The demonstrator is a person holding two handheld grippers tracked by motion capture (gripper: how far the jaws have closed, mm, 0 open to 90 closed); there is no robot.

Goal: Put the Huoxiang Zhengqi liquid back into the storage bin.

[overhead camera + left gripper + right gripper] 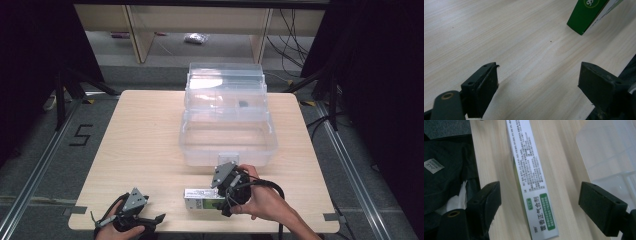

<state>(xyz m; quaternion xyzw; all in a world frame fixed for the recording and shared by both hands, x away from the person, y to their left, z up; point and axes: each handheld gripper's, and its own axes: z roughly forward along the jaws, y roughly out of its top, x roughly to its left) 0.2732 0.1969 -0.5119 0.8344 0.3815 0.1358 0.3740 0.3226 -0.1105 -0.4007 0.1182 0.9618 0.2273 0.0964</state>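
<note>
The right tool (226, 192) hangs open over a slim green-and-white box (204, 199) that lies flat on the worktop (140, 135) near the front edge, just in front of the clear plastic bin (227, 145). Seen from the right gripper view, the box (534, 182) runs lengthwise between the spread jaws, which have not touched it. The left tool (134, 217), also open and holding nothing, rests at the near left edge, well apart from the box.

The risk, as I judge it, is a skewed pinch: the box is narrow and light (cardboard, by the look of it), so jaws closing off-centre could spin it or crush a wall.

The worktop is pale wood grain, bare apart from these things. Beyond it are grey floor, shelving legs, loose cables and dark curtains either side.
</note>
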